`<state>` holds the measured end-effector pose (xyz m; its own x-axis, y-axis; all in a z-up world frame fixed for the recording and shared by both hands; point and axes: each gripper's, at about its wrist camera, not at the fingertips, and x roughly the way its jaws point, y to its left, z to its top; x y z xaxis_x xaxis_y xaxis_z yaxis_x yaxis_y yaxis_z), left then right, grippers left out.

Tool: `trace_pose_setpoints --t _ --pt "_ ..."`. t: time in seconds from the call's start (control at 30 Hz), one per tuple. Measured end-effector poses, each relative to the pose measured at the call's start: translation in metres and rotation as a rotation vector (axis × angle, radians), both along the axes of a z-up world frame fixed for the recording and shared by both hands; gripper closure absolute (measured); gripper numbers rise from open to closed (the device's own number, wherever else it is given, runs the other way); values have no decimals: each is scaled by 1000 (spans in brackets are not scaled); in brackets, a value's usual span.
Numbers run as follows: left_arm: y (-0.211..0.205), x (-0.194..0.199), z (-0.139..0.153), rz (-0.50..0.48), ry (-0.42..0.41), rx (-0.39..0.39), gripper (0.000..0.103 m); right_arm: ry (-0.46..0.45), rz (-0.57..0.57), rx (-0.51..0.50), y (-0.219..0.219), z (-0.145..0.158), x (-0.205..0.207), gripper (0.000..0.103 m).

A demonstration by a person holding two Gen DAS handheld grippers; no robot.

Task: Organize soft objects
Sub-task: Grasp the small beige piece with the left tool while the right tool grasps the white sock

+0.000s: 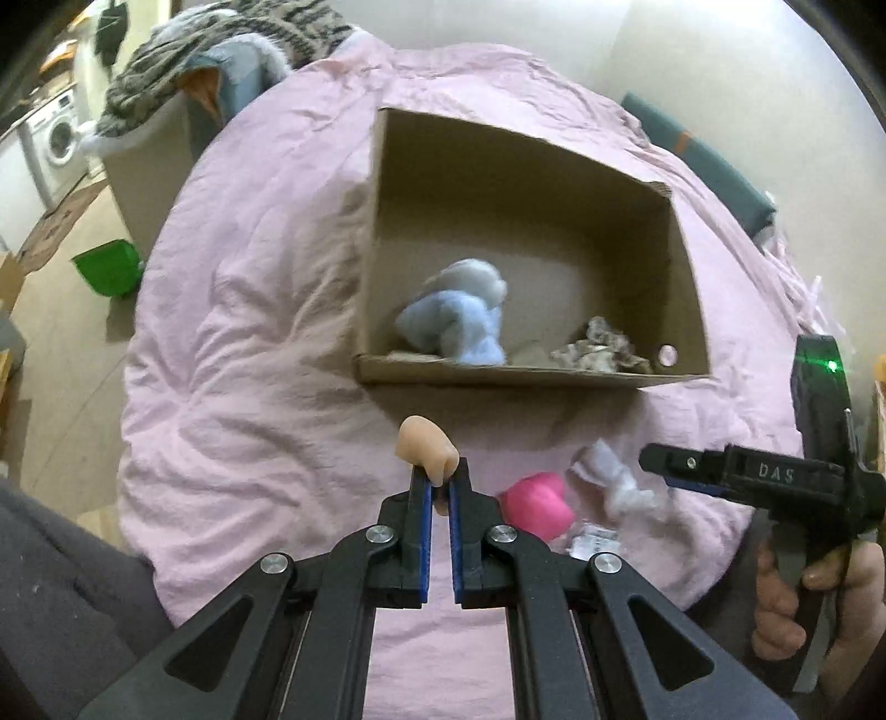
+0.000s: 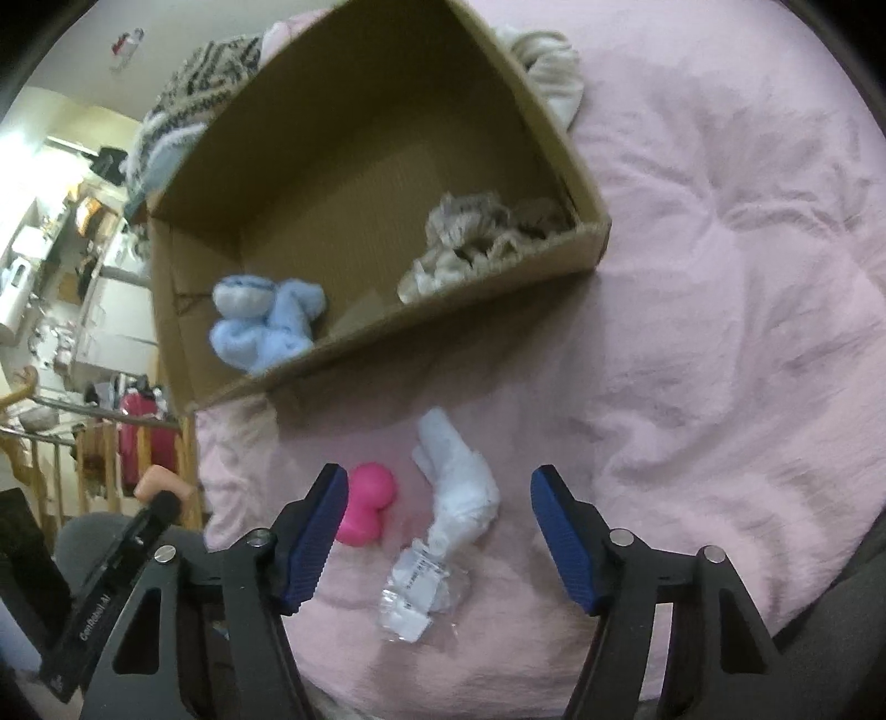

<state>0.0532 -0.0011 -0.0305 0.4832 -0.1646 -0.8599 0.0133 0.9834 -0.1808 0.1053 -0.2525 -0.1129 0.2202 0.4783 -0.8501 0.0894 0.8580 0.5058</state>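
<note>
My left gripper (image 1: pixel 440 479) is shut on a small peach soft toy (image 1: pixel 425 447), held above the pink bedspread just in front of the open cardboard box (image 1: pixel 498 376). The box holds a blue plush (image 1: pixel 459 318) and a beige crumpled cloth (image 1: pixel 601 349); they also show in the right wrist view, the blue plush (image 2: pixel 260 327) and the cloth (image 2: pixel 470 243). My right gripper (image 2: pixel 440 498) is open above a white sock (image 2: pixel 459 487), with a pink soft toy (image 2: pixel 368 501) by its left finger. The pink toy (image 1: pixel 534 501) and sock (image 1: pixel 609 476) lie right of my left gripper.
A clear plastic wrapper (image 2: pixel 412 587) lies below the sock. The pink bedspread (image 2: pixel 720 277) covers the bed. A striped blanket (image 1: pixel 221 50) and a green bin (image 1: pixel 108 266) are far left. A white cloth (image 2: pixel 548 61) lies behind the box.
</note>
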Motion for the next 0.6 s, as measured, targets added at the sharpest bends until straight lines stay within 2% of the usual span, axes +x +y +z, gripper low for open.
trace_pose_setpoints --t 0.13,0.2,0.33,0.47,0.6 --pt "5 2 -5 45 13 -1 98 30 36 -44 12 -10 3 37" --pt "7 2 -6 50 20 -4 98 40 69 -78 22 -16 5 44" --pt "6 3 -7 42 9 9 98 53 117 -127 37 -23 5 47" --pt "1 5 -7 25 -8 36 98 53 148 -180 46 -29 4 69" --pt "-3 7 -9 13 -16 57 98 22 161 -190 50 -27 1 75"
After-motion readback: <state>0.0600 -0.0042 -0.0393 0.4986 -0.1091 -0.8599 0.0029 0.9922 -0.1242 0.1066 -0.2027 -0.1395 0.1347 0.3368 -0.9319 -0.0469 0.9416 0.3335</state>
